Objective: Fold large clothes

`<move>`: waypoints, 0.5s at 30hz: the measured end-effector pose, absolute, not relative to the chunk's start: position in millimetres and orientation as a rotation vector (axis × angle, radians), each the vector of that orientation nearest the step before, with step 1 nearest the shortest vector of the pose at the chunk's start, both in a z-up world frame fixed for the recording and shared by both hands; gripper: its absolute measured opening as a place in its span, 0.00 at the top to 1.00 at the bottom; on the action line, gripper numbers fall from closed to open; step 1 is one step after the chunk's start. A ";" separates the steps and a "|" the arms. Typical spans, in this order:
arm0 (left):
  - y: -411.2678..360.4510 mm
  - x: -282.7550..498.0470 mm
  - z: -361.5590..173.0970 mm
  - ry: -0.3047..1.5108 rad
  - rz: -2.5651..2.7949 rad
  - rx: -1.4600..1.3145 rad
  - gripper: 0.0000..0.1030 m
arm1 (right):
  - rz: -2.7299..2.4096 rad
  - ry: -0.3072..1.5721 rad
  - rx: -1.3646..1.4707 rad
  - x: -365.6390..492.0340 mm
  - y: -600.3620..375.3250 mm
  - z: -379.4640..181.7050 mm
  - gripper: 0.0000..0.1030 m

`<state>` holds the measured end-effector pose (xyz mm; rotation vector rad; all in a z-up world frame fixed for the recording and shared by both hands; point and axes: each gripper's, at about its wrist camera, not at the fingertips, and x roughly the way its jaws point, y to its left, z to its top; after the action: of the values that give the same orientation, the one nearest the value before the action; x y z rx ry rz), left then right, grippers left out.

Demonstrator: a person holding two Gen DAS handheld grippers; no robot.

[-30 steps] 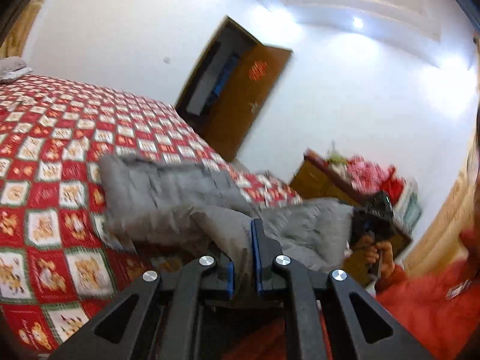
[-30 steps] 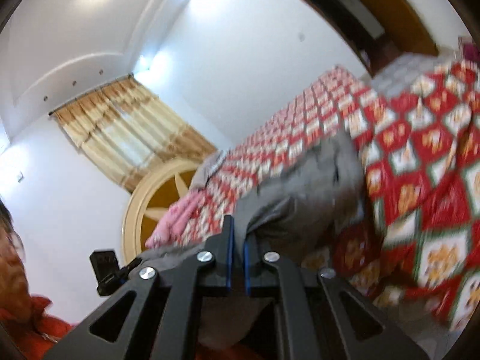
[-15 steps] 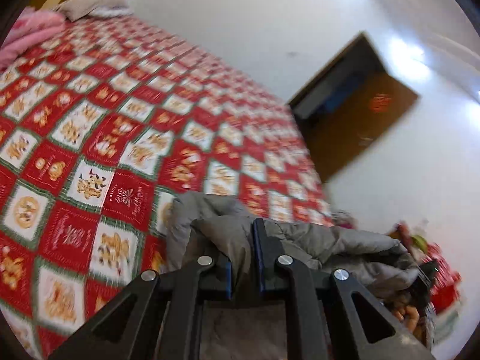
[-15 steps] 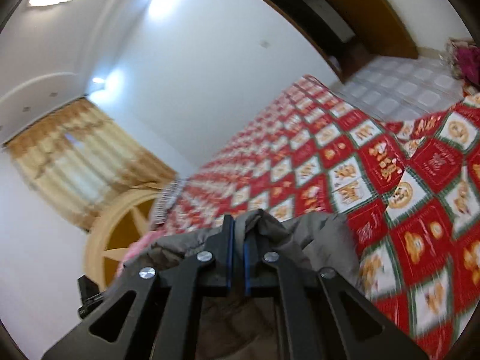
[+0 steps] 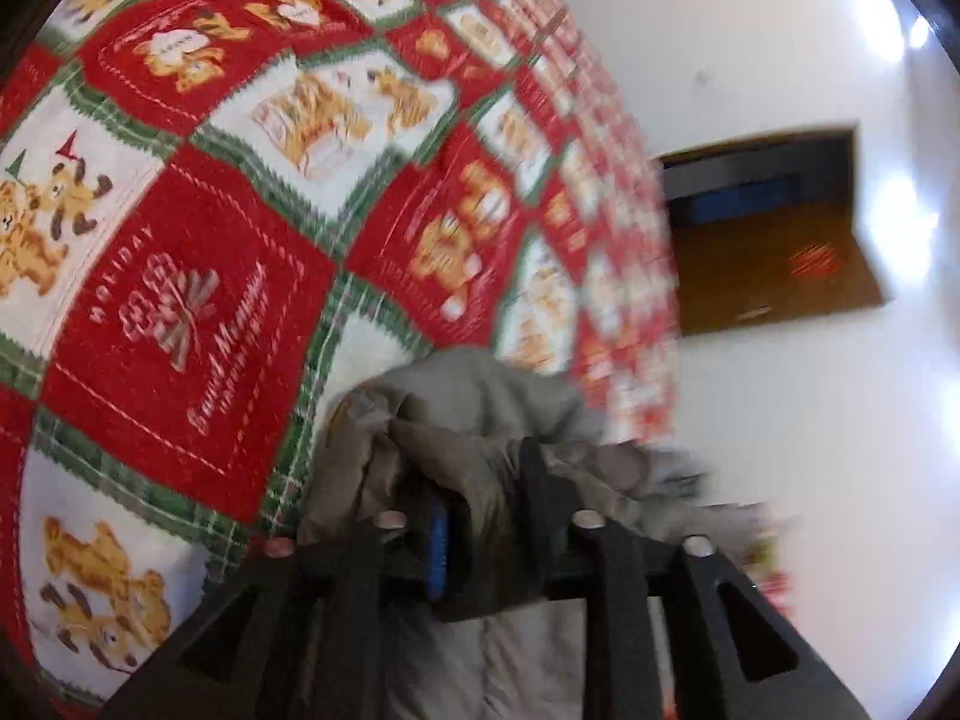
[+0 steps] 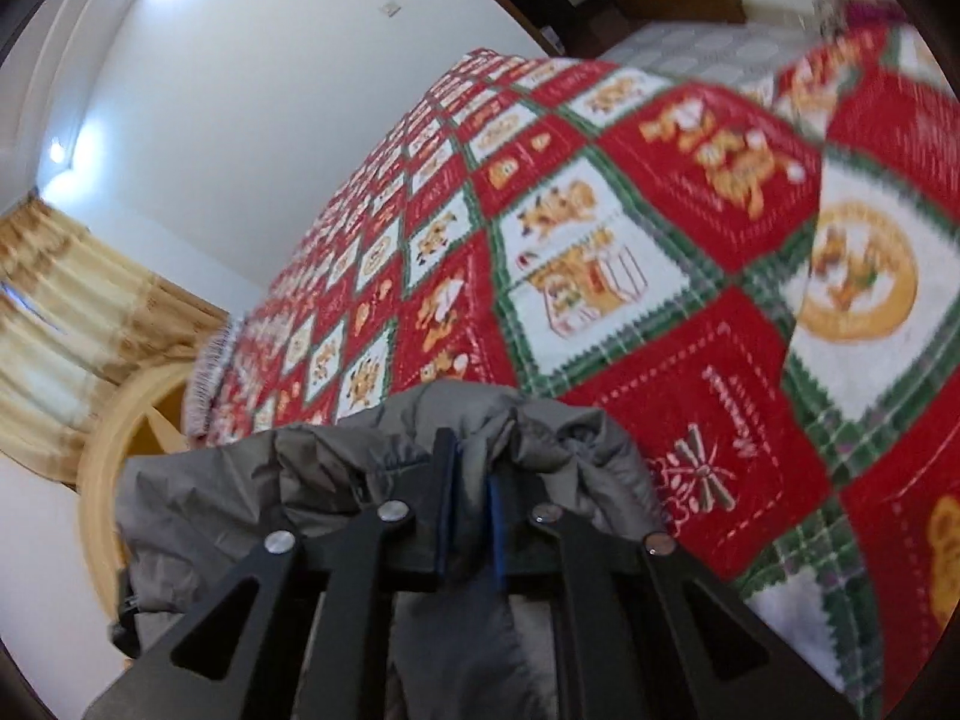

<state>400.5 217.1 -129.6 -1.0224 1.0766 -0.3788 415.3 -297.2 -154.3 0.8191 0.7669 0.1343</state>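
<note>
Left wrist view: both grippers, left gripper and right gripper, clamped on the grey padded jacket, have swung down toward the patchwork bedspread, laying the fold

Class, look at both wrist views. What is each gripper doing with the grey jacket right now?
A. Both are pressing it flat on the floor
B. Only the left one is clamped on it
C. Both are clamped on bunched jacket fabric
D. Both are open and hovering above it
C: the left gripper and the right gripper each have grey jacket fabric pinched between their fingers, above the red patterned bedspread.
</note>
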 end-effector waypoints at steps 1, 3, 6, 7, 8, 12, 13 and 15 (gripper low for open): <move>232.2 395.7 -119.7 1.024 -0.392 -1.059 0.55 | 0.151 0.769 0.836 412.5 -301.2 -154.7 0.89; 261.1 383.2 -91.2 0.908 -0.305 -1.030 0.01 | 0.173 0.759 0.848 406.7 -308.8 -145.9 0.85; 284.8 365.9 -50.5 0.820 -0.167 -0.922 0.01 | 0.203 0.613 0.826 380.0 -317.5 -100.5 0.72; 282.6 359.4 -34.7 0.811 -0.143 -0.851 0.01 | 0.185 0.561 0.767 367.8 -314.9 -79.7 0.66; 273.5 354.3 -22.8 0.805 -0.129 -0.771 0.01 | 0.158 0.520 0.696 357.3 -309.7 -61.4 0.62; 189.3 350.4 -5.4 0.845 -0.166 -0.456 0.01 | 0.151 0.386 0.334 316.0 -254.2 17.3 0.58; 165.7 350.4 -6.9 0.855 -0.203 -0.417 0.01 | 0.141 0.366 0.281 310.9 -242.7 27.4 0.51; 116.6 351.7 -15.1 0.884 -0.280 -0.378 0.01 | 0.151 0.352 0.171 305.0 -209.2 42.6 0.49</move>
<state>351.7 116.6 -15.1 -0.3783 0.8838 -0.2800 305.0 -209.2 42.6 0.1714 0.3518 0.1508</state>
